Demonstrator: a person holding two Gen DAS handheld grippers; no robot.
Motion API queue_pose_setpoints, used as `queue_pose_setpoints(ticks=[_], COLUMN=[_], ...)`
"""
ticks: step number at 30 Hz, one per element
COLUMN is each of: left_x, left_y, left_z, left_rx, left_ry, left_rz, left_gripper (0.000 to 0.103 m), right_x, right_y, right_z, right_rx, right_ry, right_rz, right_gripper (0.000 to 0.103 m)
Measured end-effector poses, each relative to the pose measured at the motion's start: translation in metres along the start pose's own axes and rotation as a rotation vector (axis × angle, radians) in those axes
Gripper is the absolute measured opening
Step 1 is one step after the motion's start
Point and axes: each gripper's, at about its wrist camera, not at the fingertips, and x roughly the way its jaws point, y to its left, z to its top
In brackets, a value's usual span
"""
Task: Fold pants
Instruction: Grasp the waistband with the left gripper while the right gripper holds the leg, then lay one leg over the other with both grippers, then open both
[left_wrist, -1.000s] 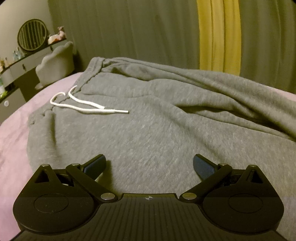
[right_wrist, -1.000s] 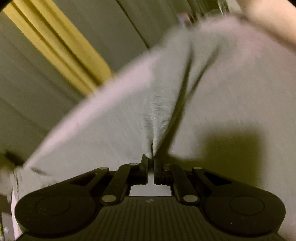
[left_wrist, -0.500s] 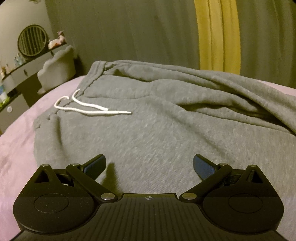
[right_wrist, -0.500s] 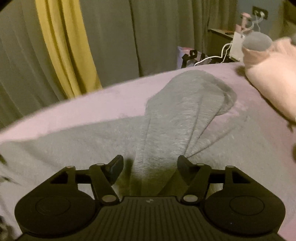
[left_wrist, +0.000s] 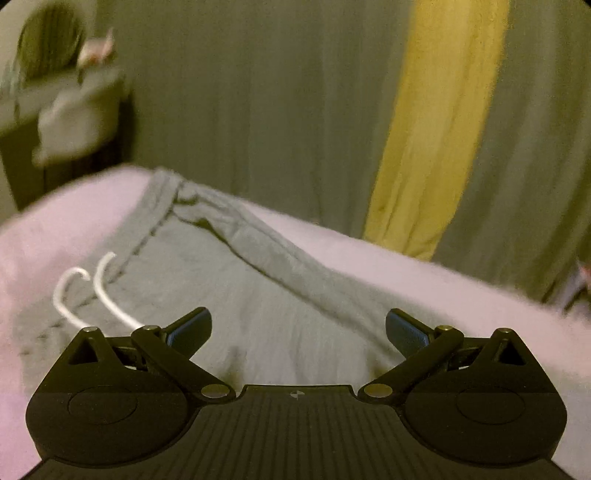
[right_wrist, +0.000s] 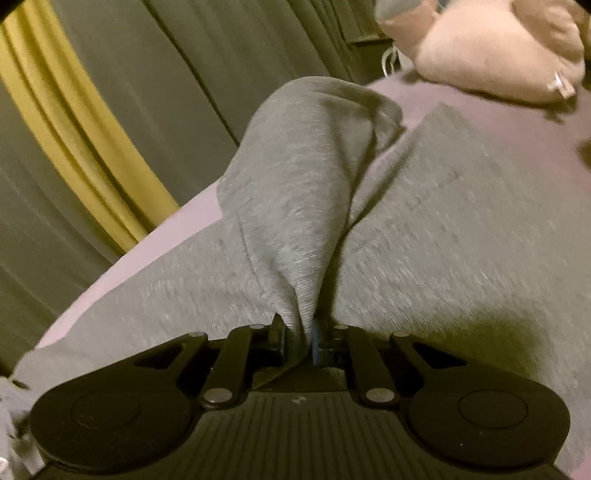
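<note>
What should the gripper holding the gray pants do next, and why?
Probably lift and carry the fabric across. The right gripper has just closed on a fold of the gray sweatpants, which lie spread on the bed, while the left gripper hangs open, holding nothing.

Left wrist view: low over bed (left_wrist: 424, 280), facing curtain (left_wrist: 258, 110), waistband end. Right wrist view: close on pants (right_wrist: 295, 192) leg. Shared: pants, bed, curtain.

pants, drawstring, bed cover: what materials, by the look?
Pants: likely heathered grey cotton-blend fleece, matte; flecked knit, soft thick folds where the right claw pinches them.
Drawstring: probably woven white cord, smooth; blur hides the weave.
Bed cover: pale pink, looks fuzzy, maybe plush; blurred.
</note>
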Motion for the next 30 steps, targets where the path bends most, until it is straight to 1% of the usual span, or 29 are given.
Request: queue_pose_setpoints(ticks=[2,3,6,7,8,9,10,11,12,13,14,15,16,17,19,23,26,28,29,30], left_x=[0.03,0.048,0.095,0.106,0.116,0.127,0.134,0.141,0.144,0.145,0.143,0.142,0.14,0.138,0.129,0.096,0.065,0.039,0.021,0.004], left_y=[0.006,0.007,0.007,0.007,0.007,0.007,0.008,0.009,0.011,0.015,0.02,0.026,0.031,0.037,0.049,0.07,0.075,0.078,0.08,0.083], left_z=[0.023,0.034,0.049,0.05,0.051,0.052,0.052,0.051,0.05,0.049,0.048,0.047,0.045,0.043,0.038,0.039,0.043,0.048,0.051,0.053], left_rx=[-0.055,-0.064,-0.054,-0.047,-0.04,-0.036,-0.035,-0.041,-0.054,-0.074,-0.103,-0.124,-0.139,-0.154,-0.199,-0.262,-0.253,-0.249,-0.25,-0.256], left_ry=[0.04,0.071,0.165,0.181,0.199,0.232,0.262,0.296,0.315,0.311,0.294,0.29,0.287,0.29,0.289,0.218,0.166,0.127,0.099,0.073], left_rz=[-0.015,-0.015,0.032,0.05,0.069,0.08,0.073,0.07,0.075,0.066,0.042,0.036,0.035,0.03,-0.004,-0.085,-0.115,-0.137,-0.16,-0.188], left_gripper=[0.103,0.103,0.102,0.091,0.074,0.069,0.067,0.068,0.065,0.056,0.048,0.043,0.027,0.019,0.015,0.012,0.012,0.012,0.012,0.012], right_x=[0.003,0.0,0.002,0.0,0.001,0.002,0.002,0.002,0.002,0.002,0.002,0.001,0.001,0.001,0.002,0.003,0.005,0.007,0.004,-0.003], right_y=[0.001,0.001,-0.001,0.0,0.0,-0.001,-0.002,-0.002,-0.001,-0.001,-0.001,-0.001,-0.001,0.0,0.003,0.004,-0.002,-0.004,-0.004,-0.003], right_z=[0.001,-0.003,-0.003,-0.005,-0.005,-0.005,-0.005,-0.006,-0.006,-0.005,-0.005,-0.006,-0.006,-0.006,-0.004,0.006,0.017,0.03,0.037,0.046], right_rx=[-0.015,-0.018,-0.034,-0.035,-0.039,-0.043,-0.046,-0.055,-0.065,-0.067,-0.068,-0.074,-0.079,-0.08,-0.089,-0.085,-0.001,0.053,0.072,0.095], right_ry=[-0.007,-0.011,-0.027,-0.03,-0.034,-0.036,-0.038,-0.037,-0.036,-0.035,-0.035,-0.036,-0.037,-0.036,-0.026,0.017,0.066,0.107,0.113,0.096], right_rz=[0.004,0.01,0.027,0.028,0.03,0.032,0.032,0.032,0.031,0.031,0.032,0.034,0.033,0.03,0.021,0.021,0.038,0.053,0.068,0.097], right_gripper=[0.01,0.011,0.011,0.011,0.011,0.011,0.011,0.011,0.012,0.012,0.012,0.012,0.012,0.012,0.012,0.012,0.013,0.013,0.011,0.011])
